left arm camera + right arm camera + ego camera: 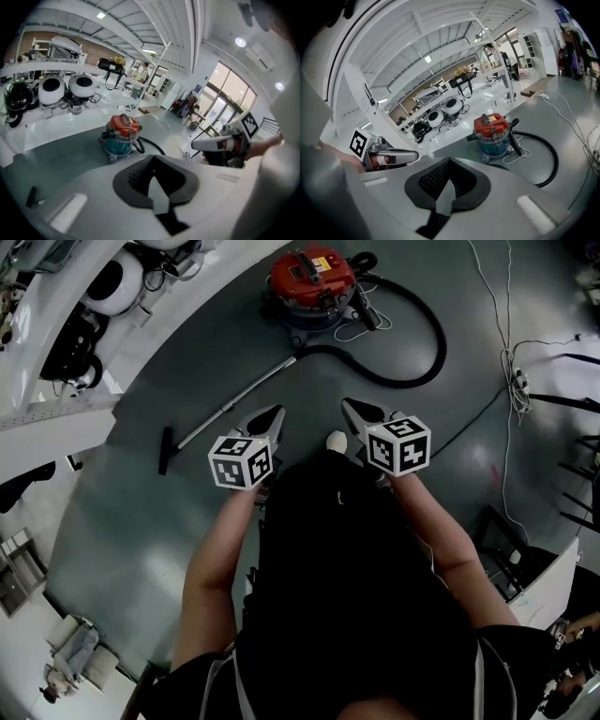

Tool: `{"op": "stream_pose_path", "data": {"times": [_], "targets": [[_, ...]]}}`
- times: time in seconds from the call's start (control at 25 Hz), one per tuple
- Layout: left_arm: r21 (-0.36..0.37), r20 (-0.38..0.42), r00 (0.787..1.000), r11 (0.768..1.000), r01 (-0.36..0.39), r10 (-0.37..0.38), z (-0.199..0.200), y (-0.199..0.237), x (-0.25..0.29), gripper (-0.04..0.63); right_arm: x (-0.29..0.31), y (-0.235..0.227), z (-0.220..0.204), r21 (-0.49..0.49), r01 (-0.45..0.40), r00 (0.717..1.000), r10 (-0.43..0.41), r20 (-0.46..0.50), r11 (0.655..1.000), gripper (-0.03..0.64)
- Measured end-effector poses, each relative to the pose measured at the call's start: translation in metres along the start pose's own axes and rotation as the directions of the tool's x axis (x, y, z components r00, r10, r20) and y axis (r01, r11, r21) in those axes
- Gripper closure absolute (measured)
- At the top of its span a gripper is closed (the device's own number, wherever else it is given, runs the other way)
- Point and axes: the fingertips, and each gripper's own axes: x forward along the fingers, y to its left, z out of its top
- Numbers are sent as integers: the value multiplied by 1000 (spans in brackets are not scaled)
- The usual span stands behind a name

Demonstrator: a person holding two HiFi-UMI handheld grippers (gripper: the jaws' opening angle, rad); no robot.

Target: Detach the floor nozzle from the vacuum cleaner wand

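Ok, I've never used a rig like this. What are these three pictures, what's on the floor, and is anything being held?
There is no robot arm here: a person holds a two-jaw gripper in each hand. The top-down picture comes from a camera on the person's head. It shows the left gripper and the right gripper, each carrying a marker cube. The other two pictures come from cameras riding on the grippers, each looking along its own jaws. On the grey floor are a red-topped vacuum cleaner, its black hose, and a metal wand with the dark floor nozzle on its end. Both grippers are shut and hold nothing, and neither touches the wand.
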Motion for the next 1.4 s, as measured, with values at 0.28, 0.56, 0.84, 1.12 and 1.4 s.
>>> {"op": "stream_pose_path", "data": {"times": [0.28,0.56,0.84,1.12,1.4], "targets": [[54,-83,994,997,-63,67,-27,23,27,586,31,-26,-9,-106,14,998,-20,-54,994,618],[35,-153,988,999,38,-32,-55,38,61,588,66,-44,-30,-119,27,997,-36,-73,993,618],[41,-184,983,999,36,-28,-95,95,94,588,125,-75,-58,-128,64,994,-74,-78,990,618],[43,-142,990,999,7,-1,-128,150,148,586,196,-111,-92,-137,82,992,-94,-82,987,618],[155,-161,987,988,15,11,-171,197,222,586,266,-153,-132,-219,73,992,-93,-84,973,618]]}}
